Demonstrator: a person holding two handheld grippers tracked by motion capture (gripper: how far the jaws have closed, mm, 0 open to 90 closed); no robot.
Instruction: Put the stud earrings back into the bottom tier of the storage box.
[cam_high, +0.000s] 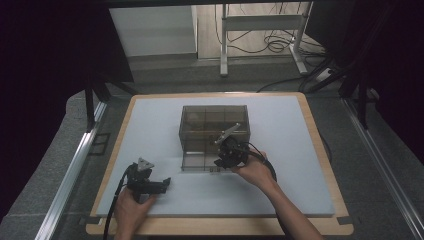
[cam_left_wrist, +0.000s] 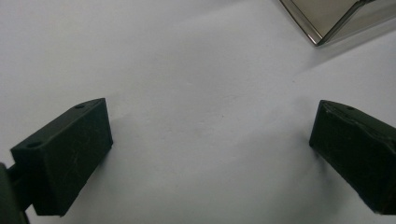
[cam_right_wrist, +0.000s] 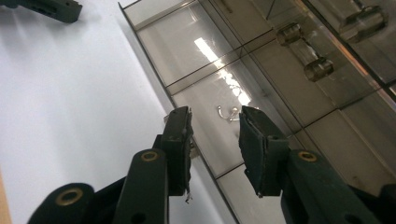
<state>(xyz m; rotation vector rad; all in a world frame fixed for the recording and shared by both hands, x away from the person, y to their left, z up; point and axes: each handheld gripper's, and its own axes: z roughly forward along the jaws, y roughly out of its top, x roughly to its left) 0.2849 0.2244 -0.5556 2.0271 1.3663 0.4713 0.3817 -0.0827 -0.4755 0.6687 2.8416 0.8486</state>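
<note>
Two grippers at work over a white mat (cam_high: 280, 185). Right gripper (cam_high: 226, 159) sits at the near edge of a smoky clear organizer box (cam_high: 215, 131), whose drawer tray (cam_right_wrist: 205, 79) is pulled out toward the person. Its jaws stand narrowly parted with nothing between them, poised above a small silver hook (cam_right_wrist: 229, 113) that lies on the floor of one tray compartment, just ahead of the jaw tips.

Left gripper (cam_high: 159, 186) rests low on the mat, well apart from the box, jaws spread wide and empty; a corner of the box (cam_left_wrist: 327, 21) shows far ahead of it.

Step in hand, as I judge it: reaching in to pick the hook out. Next move calls for a short descent and a close onto a thin, flat-lying piece, which could slip or skid on the slick floor.

Thin divider walls hem the compartment on all sides, and the tray's front lip lies right under the jaws. Mat to the left and near side lies bare, good room for carrying out.
</note>
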